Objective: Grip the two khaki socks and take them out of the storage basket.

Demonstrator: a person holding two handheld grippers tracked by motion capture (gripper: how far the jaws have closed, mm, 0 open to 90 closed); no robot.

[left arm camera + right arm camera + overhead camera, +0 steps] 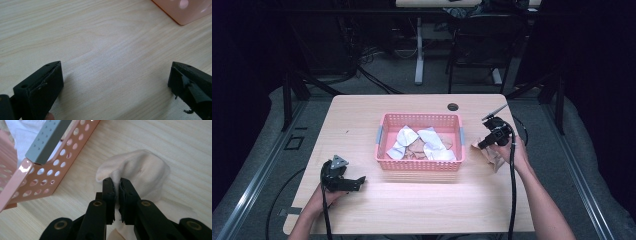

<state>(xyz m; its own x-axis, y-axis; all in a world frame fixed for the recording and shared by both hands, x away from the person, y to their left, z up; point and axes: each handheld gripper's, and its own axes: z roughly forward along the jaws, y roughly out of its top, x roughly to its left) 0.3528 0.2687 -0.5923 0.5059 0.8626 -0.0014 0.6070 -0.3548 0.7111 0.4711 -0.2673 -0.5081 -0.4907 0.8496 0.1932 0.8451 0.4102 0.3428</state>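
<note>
The right claw (116, 188) is clamped on a fold of a cream cloth (142, 170): in the right gripper view its two black jaws stand nearly together at the centre of the frame, with the cloth pinched up between them into a soft hump above the tips. The rest of the cloth spreads flat on the tabletop (155, 135) toward the lower right of that frame. In the high view the cloth (490, 154) lies at right of centre, just beside the right wall of the pink basket (384, 131), with the right claw (482, 145) on it and the hand behind.

The basket sits mid-frame in the high view and holds crumpled white and tan cloths (432, 142); grey handles clip onto its short walls.

The left claw (360, 181) rests low on the tabletop at lower left of the high view, near the basket's front corner. In the left gripper view its jaws stand wide apart over bare wood, and a basket corner (185, 12) shows at upper right.
</note>
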